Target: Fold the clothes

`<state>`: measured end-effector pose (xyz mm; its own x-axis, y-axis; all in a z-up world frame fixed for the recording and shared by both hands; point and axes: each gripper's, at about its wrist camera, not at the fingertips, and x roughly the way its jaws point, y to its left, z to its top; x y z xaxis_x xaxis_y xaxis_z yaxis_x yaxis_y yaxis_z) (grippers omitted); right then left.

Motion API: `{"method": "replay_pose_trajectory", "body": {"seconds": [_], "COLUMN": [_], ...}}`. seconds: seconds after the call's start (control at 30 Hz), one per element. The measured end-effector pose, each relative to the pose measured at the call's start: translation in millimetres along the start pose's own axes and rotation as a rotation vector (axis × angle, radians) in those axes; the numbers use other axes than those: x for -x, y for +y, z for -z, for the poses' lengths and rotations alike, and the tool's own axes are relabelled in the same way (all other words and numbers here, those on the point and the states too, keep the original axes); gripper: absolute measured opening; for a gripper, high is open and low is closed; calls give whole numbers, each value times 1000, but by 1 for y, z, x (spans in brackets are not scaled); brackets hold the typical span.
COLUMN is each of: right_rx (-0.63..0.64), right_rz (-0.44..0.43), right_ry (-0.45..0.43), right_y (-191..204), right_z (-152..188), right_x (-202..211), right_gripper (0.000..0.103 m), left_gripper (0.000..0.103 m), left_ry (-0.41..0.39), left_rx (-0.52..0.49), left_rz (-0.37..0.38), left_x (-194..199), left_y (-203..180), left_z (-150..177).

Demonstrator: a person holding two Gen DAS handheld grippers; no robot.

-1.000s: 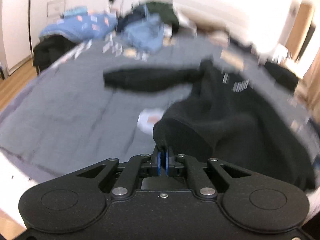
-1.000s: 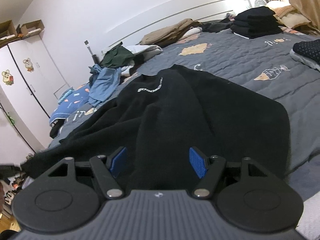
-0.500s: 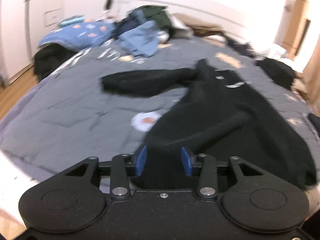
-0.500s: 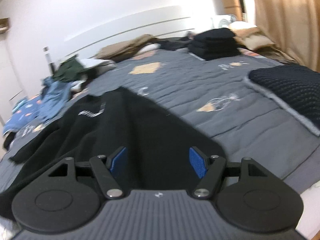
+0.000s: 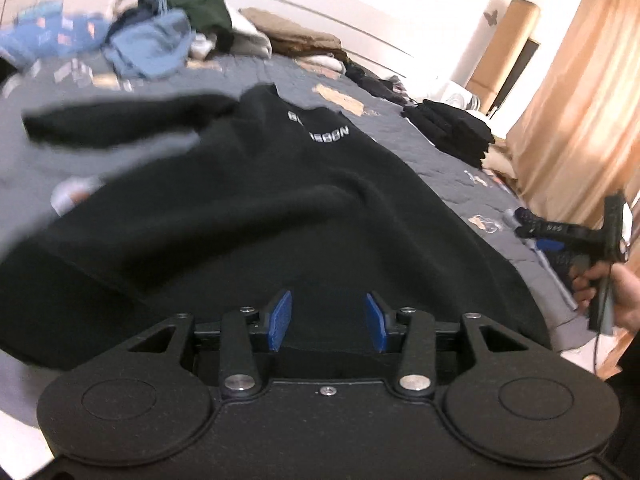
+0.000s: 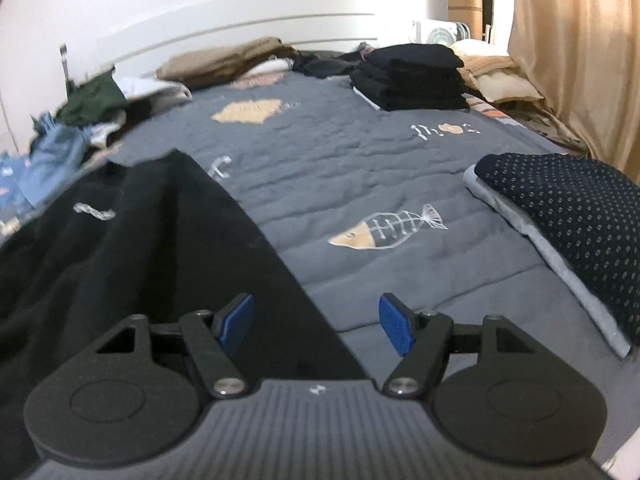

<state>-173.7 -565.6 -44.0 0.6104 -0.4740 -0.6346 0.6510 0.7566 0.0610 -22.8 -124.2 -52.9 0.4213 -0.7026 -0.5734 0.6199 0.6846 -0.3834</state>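
Landmark: grey quilted bedspread with fish-skeleton prints [image 6: 400, 168], covering the bed.

Black fleece sweatshirt with white chest lettering [image 5: 280, 208]: spread on the near left part of the bedspread, one sleeve stretched out to the left, hem toward the cameras.

Left gripper [image 5: 326, 322]: blue pads apart, nothing pinched; it hovers over the sweatshirt's hem, black fabric showing behind the gap.

Right gripper [image 6: 316, 326]: blue pads wide apart, empty; it sits over the sweatshirt's right edge where black fabric meets bare bedspread. In the left wrist view it appears at the bedspread's right side [image 5: 560, 236], gripped by a hand [image 5: 616, 300].

Stack of folded black garments [image 6: 412, 76]: far right of the bedspread, near the headboard.

Folded navy dotted knit on a pale grey piece [image 6: 568, 220]: right edge of the bedspread.

Loose heap of blue, green and white clothes [image 6: 80, 116]: far left of the bedspread.

Tan folded garment [image 6: 224, 62]: far end of the bedspread, against the white headboard [image 6: 240, 24].

Tan curtain [image 6: 580, 40]: beyond the bedspread's right side.
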Motion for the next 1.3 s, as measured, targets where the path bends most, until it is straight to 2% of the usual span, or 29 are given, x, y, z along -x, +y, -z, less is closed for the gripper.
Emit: {"method": "replay_pose_trajectory", "body": {"seconds": [0.1,0.17,0.27,0.47,0.6,0.7,0.73,0.77,0.8,0.83,0.87,0.9,1.07,1.13,1.2,1.3], "right_rx": [34,35,28,97,56,39,33,13,-14,-43,-70,-87,-96,-70,-71,-84], "right_rz": [32,22,-7,37,4,-7,-10,-21,-36,-54,-70,-83,-89,-66,-70,-85], "right_ry": [42,69,101,166,221,226,223,218,218,223,225,223,194,185,172,175], "right_y": [-7,-11,-12,-4,-8,-7,-7,-8,-9,-10,-12,-13,-23,-27,-34,-41], "right_z": [5,8,12,16,19,21,20,20,19,18,17,15,8,7,8,10], "right_x": [-11,-16,-22,-42,-56,-58,-57,-56,-56,-56,-55,-54,-45,-41,-37,-37], "right_gripper": [69,69,69,69,69,68,65,55,39,33,22,17,24,31,48,57], "left_gripper": [41,41,42,45,45,45,45,45,45,45,45,45,45,46,46,46], "left_ry": [36,26,23,20,14,14,13,12,12,12,12,12,14,14,16,18], "left_rx": [-48,-62,-55,-58,-62,-69,-69,-69,-70,-70,-71,-71,-72,-78,-80,-87], "left_rz": [-27,-13,-7,-11,-4,0,2,4,7,7,7,7,5,2,5,10], "left_x": [-13,-15,-22,-28,-27,-28,-28,-28,-28,-29,-29,-29,-30,-30,-31,-32], "left_y": [-9,-13,-17,-23,-24,-25,-25,-25,-26,-26,-26,-26,-27,-28,-28,-31], "left_z": [6,5,3,1,0,0,-1,-1,-1,-1,-2,-2,-2,-3,-3,-4]}}
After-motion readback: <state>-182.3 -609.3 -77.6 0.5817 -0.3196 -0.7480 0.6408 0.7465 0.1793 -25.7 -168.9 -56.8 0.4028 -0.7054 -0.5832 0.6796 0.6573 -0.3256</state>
